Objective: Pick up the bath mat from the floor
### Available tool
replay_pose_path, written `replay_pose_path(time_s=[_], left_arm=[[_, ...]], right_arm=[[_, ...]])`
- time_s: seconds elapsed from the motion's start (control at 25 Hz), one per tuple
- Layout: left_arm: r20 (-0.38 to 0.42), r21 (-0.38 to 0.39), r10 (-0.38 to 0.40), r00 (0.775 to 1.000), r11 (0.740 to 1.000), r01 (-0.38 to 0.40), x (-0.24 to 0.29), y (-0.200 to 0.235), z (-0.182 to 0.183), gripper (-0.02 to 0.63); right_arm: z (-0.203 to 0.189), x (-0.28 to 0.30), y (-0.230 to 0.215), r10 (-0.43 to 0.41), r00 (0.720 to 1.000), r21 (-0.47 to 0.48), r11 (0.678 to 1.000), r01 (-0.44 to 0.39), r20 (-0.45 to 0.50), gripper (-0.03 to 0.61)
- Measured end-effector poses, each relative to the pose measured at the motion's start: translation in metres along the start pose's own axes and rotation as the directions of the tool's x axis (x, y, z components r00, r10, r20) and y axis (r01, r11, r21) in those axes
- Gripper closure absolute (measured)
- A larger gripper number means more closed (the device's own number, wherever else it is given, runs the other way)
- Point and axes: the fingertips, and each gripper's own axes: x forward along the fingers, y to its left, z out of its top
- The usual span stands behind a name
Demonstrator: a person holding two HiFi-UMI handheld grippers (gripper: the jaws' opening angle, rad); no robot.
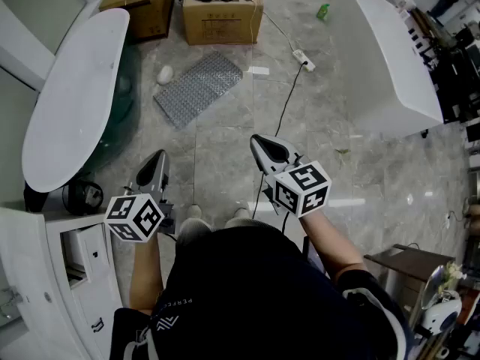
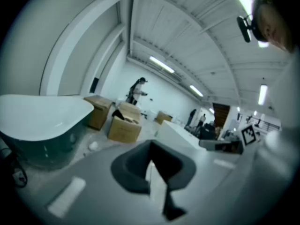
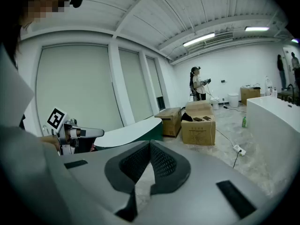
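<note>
Left gripper (image 1: 159,158) and right gripper (image 1: 260,139), jaws pressed together and empty, hang apart from the grey studded rectangular bath mat (image 1: 199,88), which lies near the brown cardboard box (image 1: 223,15).

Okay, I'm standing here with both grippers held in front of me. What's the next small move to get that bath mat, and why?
Probably step forward toward the bath mat. It lies flat on the floor ahead, well beyond the left gripper and the right gripper. Both are held near the body with jaws together and nothing between them, so neither looks able to reach it from here.
</note>
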Motion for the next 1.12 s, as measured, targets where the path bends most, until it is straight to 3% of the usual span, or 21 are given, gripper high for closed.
replay_pose_path(time_s=[0.44,0.64,0.76,0.96,1.12], left_arm=[[0.0,-0.025,0.026,1.0,0.999,-0.026,0.015,-0.043,-0.02,0.614],[0.008,-0.104,0.008,1.0,0.994,-0.007,0.018,-0.047,-0.019,0.614],[-0.01,-0.118,0.019,1.0,0.993,-0.02,0.022,-0.043,-0.019,0.614],[-0.016,-0.053,0.077,0.997,0.996,-0.077,0.035,-0.022,-0.015,0.614],[0.011,-0.116,0.107,0.994,0.988,-0.105,0.053,0.0,-0.011,0.614]], right_arm=[[-0.015,-0.027,-0.037,0.064,0.998,0.081,0.995,-0.062,-0.016,0.58],[-0.011,-0.023,-0.045,0.094,0.995,0.074,0.993,-0.092,-0.017,0.58],[-0.013,-0.019,-0.05,0.108,0.994,0.086,0.991,-0.105,-0.023,0.58],[-0.018,0.0,-0.063,0.1,0.994,0.115,0.989,-0.095,-0.036,0.58],[-0.009,0.02,-0.068,0.092,0.995,0.114,0.99,-0.087,-0.04,0.58]])
